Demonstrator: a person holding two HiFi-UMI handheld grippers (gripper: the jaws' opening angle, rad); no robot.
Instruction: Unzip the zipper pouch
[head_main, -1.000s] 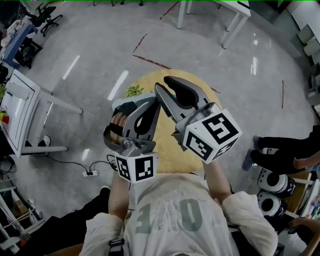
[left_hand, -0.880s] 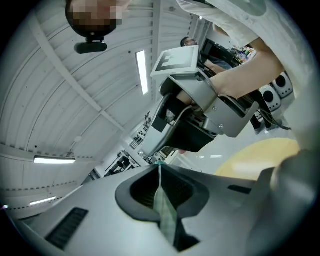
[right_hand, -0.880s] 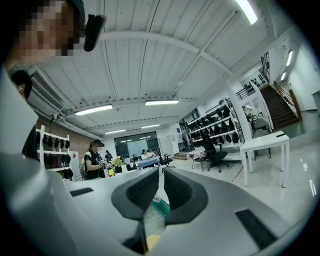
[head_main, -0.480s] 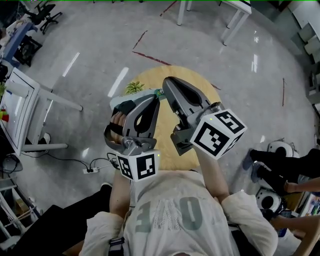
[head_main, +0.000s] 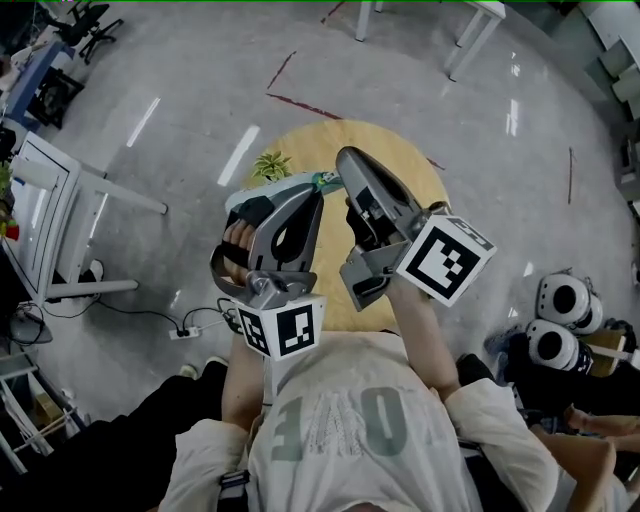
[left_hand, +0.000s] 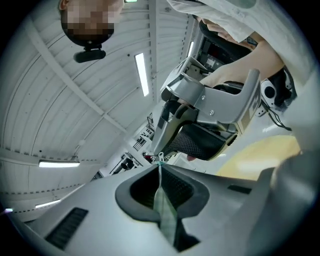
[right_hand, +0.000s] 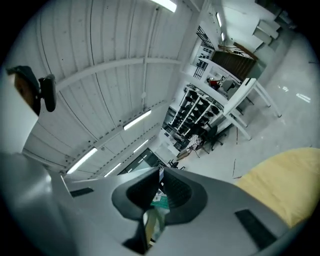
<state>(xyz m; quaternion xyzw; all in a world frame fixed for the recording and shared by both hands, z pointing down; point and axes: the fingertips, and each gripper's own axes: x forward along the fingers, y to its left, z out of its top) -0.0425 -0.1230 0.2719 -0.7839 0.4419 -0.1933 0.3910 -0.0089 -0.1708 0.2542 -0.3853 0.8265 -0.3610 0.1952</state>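
Head view: the 2 tools, left gripper (head_main: 316, 200) and right gripper (head_main: 348, 165), meet tip to tip at the zipper pouch (head_main: 280, 187), held over the round desk (head_main: 410, 165), probably so the zip runs freely.

Left gripper view: its fingers pinch shut on the pouch's thin green fabric, anchoring it.

Right gripper view: its fingers have just been closing and now nip a green scrap of the pouch, probably the pull end.
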